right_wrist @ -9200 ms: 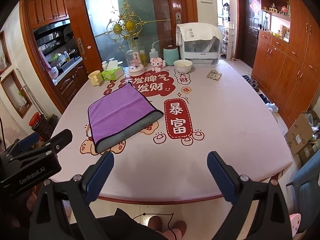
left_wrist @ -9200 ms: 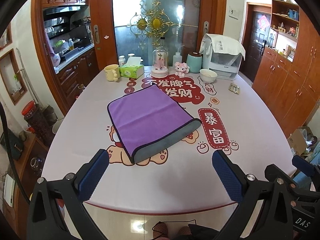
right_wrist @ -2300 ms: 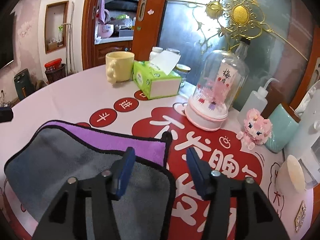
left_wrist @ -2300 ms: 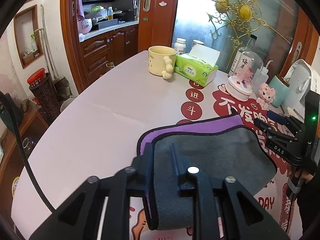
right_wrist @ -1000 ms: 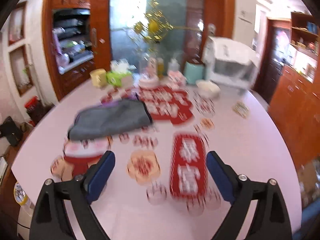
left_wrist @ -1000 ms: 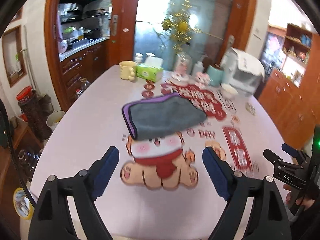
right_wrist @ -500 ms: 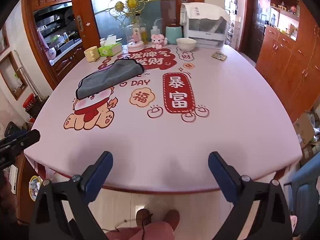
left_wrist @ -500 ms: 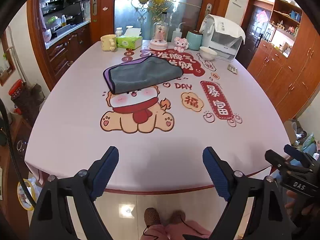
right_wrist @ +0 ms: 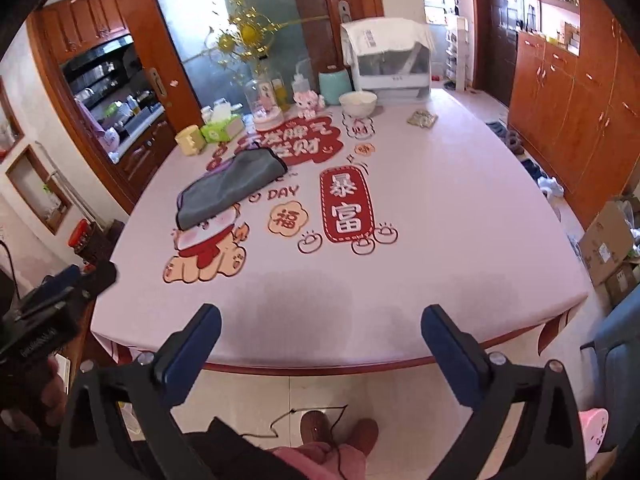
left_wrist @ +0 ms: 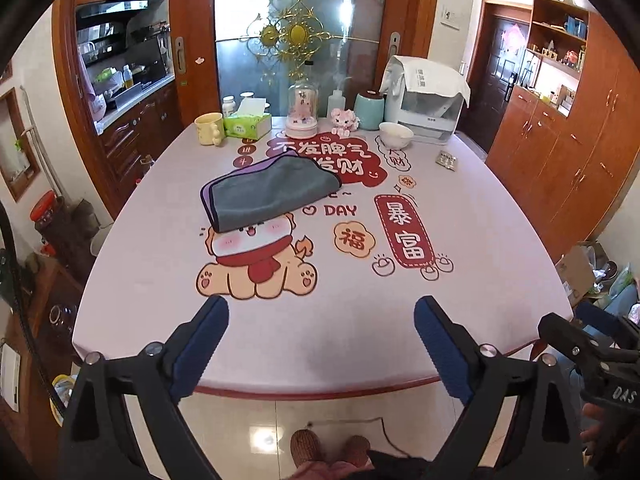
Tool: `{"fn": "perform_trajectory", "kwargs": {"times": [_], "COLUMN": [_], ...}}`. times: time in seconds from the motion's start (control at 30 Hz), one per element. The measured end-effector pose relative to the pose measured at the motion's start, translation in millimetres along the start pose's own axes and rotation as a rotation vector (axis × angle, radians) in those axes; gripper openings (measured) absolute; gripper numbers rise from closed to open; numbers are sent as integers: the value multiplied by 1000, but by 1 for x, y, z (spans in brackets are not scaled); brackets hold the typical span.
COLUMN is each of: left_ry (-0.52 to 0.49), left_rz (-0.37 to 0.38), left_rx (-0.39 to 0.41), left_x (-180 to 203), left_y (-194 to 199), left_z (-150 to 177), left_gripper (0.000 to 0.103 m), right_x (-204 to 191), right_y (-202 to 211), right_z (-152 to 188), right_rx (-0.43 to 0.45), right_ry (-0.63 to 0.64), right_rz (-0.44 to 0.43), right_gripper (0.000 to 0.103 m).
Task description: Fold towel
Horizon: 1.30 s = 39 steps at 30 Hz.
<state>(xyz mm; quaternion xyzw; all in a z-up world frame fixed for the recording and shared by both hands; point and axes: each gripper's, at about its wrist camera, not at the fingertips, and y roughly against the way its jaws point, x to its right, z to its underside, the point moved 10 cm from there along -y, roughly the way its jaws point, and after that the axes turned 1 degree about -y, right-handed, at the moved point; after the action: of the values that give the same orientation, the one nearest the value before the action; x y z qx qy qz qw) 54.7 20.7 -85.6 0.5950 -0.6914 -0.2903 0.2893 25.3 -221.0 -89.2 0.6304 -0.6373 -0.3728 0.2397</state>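
Observation:
The towel [left_wrist: 269, 194] lies folded on the far left part of the table, grey side up with a purple edge showing at its left; it also shows in the right wrist view [right_wrist: 228, 186]. My left gripper [left_wrist: 321, 344] is open and empty, held back over the table's near edge, far from the towel. My right gripper [right_wrist: 320, 346] is open and empty, also back over the near edge. The right gripper's body shows at the lower right of the left wrist view [left_wrist: 592, 356].
The pink table [left_wrist: 480, 240] carries cartoon prints. At its far end stand a yellow mug [left_wrist: 208, 129], a tissue box [left_wrist: 247, 124], a glass dome [left_wrist: 302, 114], a white bowl [left_wrist: 395, 135] and a covered appliance [left_wrist: 426, 100]. Wooden cabinets [left_wrist: 580, 140] line the right.
Over the last second both grippers drew back from the towel to the near table edge, open and empty. The towel stays folded where it was left.

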Motion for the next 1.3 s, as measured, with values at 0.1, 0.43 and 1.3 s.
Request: {"fn": "perform_trajectory", "kwargs": {"times": [0.1,0.43,1.3], "left_ry": [-10,35,49], "left_rz": [-33,-136,-156], "left_rx": [20,78,79], "left_x": [2,-13,-18], "left_y": [5,18,18], "left_z": [0,-2,7], "left_gripper": [100,102,102], "right_x": [-9,-18,-29], "right_y": [6,13,2], "right_z": [-2,-5,3], "right_rx": [35,104,54], "right_ry": [28,52,84], "right_rz": [-22,-23,-55], "right_gripper": [101,103,103]}}
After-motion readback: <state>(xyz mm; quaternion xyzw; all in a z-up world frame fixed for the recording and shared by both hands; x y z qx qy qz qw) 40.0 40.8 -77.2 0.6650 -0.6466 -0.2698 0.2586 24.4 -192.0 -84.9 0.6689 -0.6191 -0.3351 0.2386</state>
